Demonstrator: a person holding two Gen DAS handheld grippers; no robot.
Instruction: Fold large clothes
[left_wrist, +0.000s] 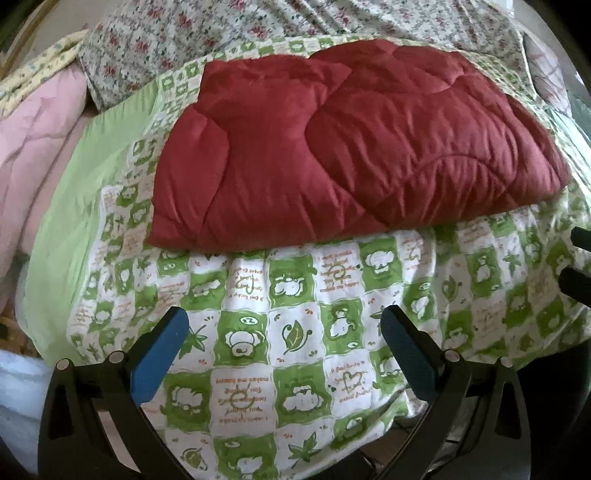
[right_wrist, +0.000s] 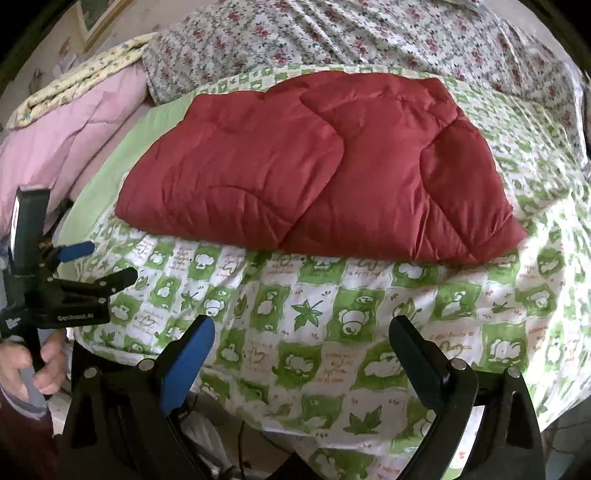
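My left gripper and right gripper, jaws spread and empty, hover over the green-checked bedspread, whose printed writing is too blurred to read. Beyond both, untouched, lies the folded red quilted garment on the bed.

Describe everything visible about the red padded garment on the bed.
The red padded garment is dark red, puffy, with curved quilting seams and a slightly shiny, wrinkled shell. It lies flat, folded into a rough rectangle, one layer overlapping another along a curved edge. It rests on the green-and-white patterned sheet, set back from the near edge. Neither tool touches it: the left tool and right tool are both open and empty, short of it.
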